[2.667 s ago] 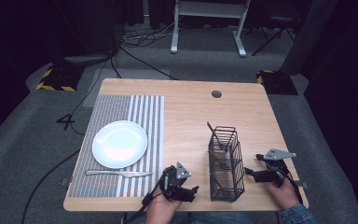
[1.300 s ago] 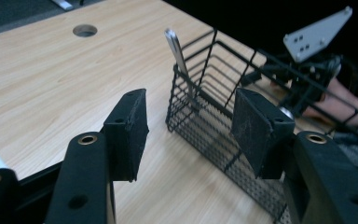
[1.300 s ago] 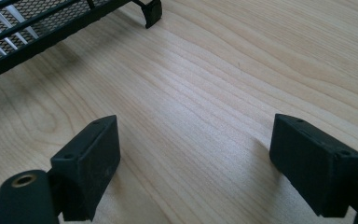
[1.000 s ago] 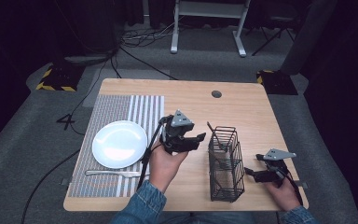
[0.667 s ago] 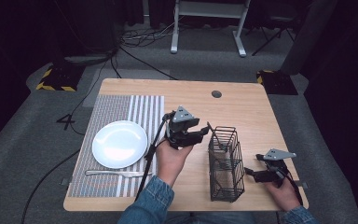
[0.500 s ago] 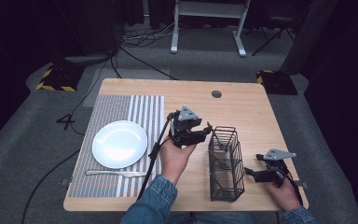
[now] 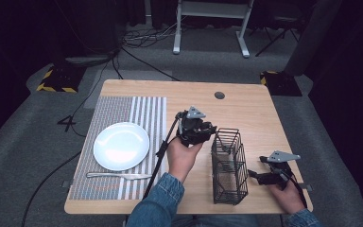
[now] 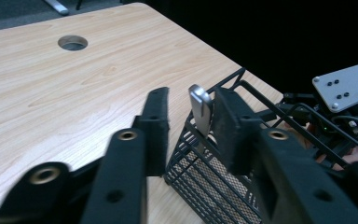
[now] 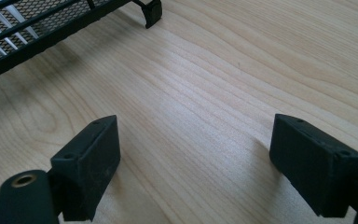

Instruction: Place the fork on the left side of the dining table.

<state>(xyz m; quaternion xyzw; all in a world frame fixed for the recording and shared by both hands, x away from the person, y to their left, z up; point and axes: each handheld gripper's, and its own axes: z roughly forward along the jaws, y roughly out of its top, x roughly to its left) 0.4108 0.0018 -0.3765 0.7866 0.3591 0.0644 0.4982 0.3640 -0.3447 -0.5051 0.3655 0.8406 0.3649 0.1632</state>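
left gripper [image 8: 189, 128] closing around utensil handle [image 8: 200, 111], wire basket [image 7: 228, 165], right gripper [image 9: 193, 161] wide open

One plate [image 7: 121, 145] – one knife [image 7: 118, 176] – one basket [image 7: 229, 166]

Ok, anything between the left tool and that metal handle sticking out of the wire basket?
Nothing visible. The metal handle already stands between the jaws of the left tool, which have just been closing: close against one, a gap to the other. The wire basket rim sits just below.
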